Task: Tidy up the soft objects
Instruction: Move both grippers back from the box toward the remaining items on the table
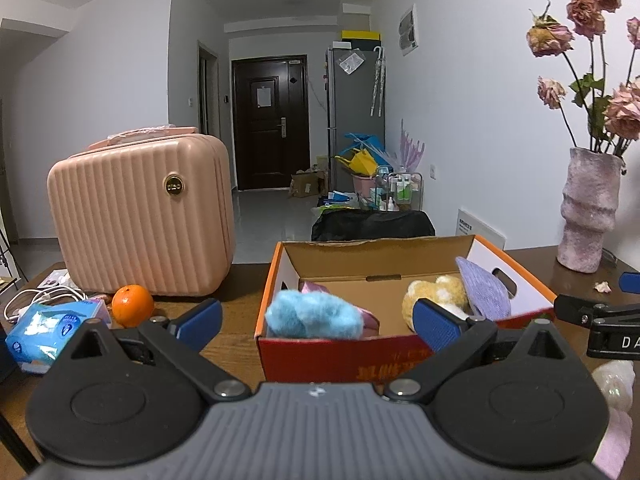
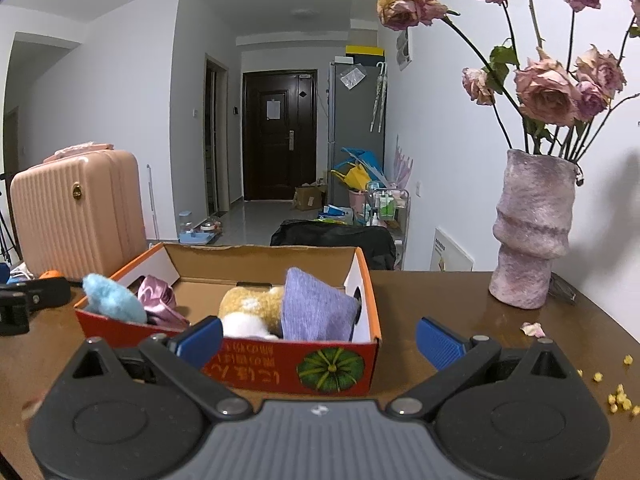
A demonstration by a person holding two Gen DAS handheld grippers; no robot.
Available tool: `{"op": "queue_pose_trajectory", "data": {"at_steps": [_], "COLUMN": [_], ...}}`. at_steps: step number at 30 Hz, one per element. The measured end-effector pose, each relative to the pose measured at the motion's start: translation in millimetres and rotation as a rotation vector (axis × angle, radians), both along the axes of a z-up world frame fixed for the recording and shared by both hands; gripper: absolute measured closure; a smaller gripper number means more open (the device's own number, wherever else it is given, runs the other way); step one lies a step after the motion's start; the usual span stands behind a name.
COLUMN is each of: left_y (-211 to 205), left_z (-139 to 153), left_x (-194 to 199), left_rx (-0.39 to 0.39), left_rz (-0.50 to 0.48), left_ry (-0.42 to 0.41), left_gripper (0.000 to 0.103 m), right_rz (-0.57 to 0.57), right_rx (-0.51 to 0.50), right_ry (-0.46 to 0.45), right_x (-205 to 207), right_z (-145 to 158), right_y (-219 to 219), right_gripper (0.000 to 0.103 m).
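Observation:
An open cardboard box [image 1: 340, 356] [image 2: 256, 368] with red and orange sides stands on the brown table. Inside it lie a fluffy blue toy [image 1: 314, 314] [image 2: 114, 298], a shiny pink cloth [image 2: 160, 300], a yellow and white plush [image 1: 436, 296] [image 2: 250, 308] and a folded purple cloth [image 1: 484, 292] [image 2: 314, 308]. My left gripper [image 1: 318, 322] is open just in front of the box, with nothing between its blue pads. My right gripper [image 2: 320, 340] is open too, at the box's near right corner. A pale pink soft thing [image 1: 616, 392] lies at the right edge of the left wrist view.
A pink ribbed case [image 1: 140, 216] [image 2: 76, 216] stands at the back left, with an orange [image 1: 132, 306], a blue tissue pack [image 1: 52, 328] and white cables beside it. A pink vase of dried roses [image 2: 532, 232] [image 1: 588, 212] stands at the right. Petals and yellow crumbs [image 2: 620, 398] dot the table.

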State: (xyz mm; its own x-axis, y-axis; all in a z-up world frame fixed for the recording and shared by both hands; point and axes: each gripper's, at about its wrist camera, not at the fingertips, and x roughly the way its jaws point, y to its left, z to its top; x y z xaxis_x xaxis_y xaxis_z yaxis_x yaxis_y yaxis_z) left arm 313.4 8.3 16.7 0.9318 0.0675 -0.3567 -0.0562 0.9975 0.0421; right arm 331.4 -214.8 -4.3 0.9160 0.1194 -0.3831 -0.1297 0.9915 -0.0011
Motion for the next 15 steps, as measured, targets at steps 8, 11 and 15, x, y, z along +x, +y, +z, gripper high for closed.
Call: {"op": "queue_pose_trajectory", "data": {"at_steps": [8, 11, 15], "left_y": [0, 0, -2], "left_z": [-2, -3, -5], "left_x": [-24, -35, -51], "left_rx": [0.001, 0.0, 0.005], "left_rz": [-0.006, -0.009, -0.018], "left_ry": [0.0, 0.0, 0.001], "left_gripper": [0.0, 0.0, 0.0], "right_rz": [0.003, 0.004, -0.006], "right_rx": [-0.005, -0.014, -0.015], "right_ry": [-0.003, -0.012, -0.019], "right_x": [-27, -39, -54], "right_z": [-5, -6, -8], "right_y": [0, 1, 0], "right_gripper": [0.0, 0.0, 0.0]}}
